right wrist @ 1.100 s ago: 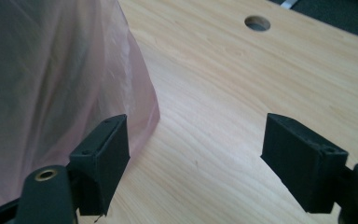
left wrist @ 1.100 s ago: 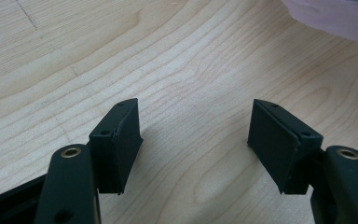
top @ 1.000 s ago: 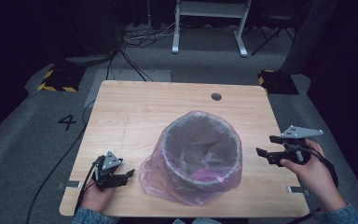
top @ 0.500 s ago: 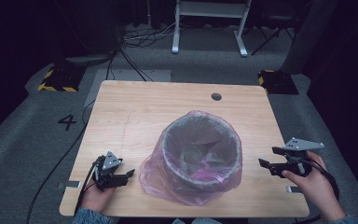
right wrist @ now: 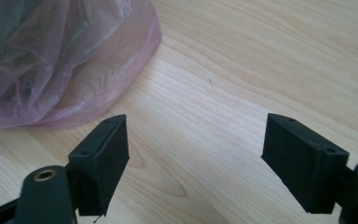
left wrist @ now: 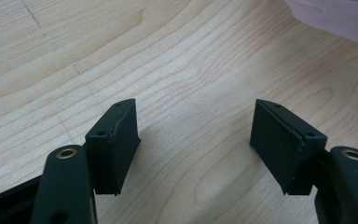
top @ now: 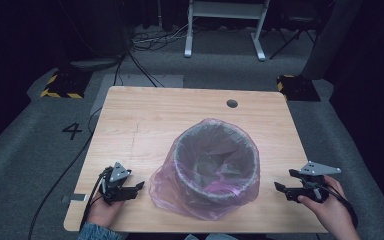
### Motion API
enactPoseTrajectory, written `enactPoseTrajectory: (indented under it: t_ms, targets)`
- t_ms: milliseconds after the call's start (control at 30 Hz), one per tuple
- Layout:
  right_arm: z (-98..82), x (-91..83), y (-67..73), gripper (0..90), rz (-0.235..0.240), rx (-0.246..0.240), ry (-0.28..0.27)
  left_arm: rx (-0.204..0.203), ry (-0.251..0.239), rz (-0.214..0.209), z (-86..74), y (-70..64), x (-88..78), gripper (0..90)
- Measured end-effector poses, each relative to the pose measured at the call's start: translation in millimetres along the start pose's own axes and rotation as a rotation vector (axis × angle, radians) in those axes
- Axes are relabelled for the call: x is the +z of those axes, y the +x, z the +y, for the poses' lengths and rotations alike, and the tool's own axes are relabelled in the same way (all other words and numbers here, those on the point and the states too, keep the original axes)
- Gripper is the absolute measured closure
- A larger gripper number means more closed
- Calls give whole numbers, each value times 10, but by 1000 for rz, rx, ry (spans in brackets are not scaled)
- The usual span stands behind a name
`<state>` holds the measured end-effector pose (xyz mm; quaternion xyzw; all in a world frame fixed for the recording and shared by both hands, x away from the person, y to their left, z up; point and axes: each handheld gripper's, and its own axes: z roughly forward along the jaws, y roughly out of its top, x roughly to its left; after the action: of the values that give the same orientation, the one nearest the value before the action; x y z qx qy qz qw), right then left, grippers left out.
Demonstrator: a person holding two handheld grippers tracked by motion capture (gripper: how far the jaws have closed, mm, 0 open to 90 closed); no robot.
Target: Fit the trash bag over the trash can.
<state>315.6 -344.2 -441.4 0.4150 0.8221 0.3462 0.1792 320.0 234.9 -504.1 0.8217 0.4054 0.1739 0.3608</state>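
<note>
- The left gripper [top: 139, 186] sits low at the table's near-left corner, about seven o'clock from the table's middle, in the person's left hand [top: 102, 212]; its jaws stand wide apart with nothing but bare wood between them.
- The right gripper [top: 282, 181] is at about four o'clock, close to the table's right edge, held in the right hand [top: 330, 212]; its jaws are likewise spread, with nothing in them.
- Between the two, near the front edge, stands the bin [top: 216, 160], a round grey basket lined with a pink bag [top: 167, 182] whose loose plastic spills over the rim and pools on the wood around its base.
- From the left gripper the bin lies at about three o'clock, the bag's skirt just beside the jaw tips but apart from them; in the left gripper view a corner of the bag [left wrist: 335, 14] shows at one o'clock.
- From the right gripper the bin lies at nine o'clock, near but not touching; in the right gripper view the bag [right wrist: 60, 60] bulges at ten o'clock.
- Something pinkish lies in the bin's bottom, possibly only folded bag; too dim to tell.
- The table [top: 145, 120] beyond the bin is open wood, with a small round hole [top: 232, 103] at about one o'clock.
- Past the far edge, on the grey floor: a painted number 4 [top: 72, 131] at ten o'clock, cables [top: 140, 55], and a white frame [top: 225, 25] at twelve.
</note>
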Motion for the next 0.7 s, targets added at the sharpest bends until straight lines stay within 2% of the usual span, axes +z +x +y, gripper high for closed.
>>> enactPoseTrajectory:
  t_ms: [267,467,600,700]
  targets:
    - [-169,91,20,228,-37,22,-28,0,0,0,0,0,0,321]
    - [-242,178,21,228,-67,57,-53,0,0,0,0,0,0,321]
    - [-263,245,16,230,-100,61,-61,-1,0,0,0,0,0,321]
    - [-275,294,19,229,-109,48,-63,0,0,0,0,0,0,321]
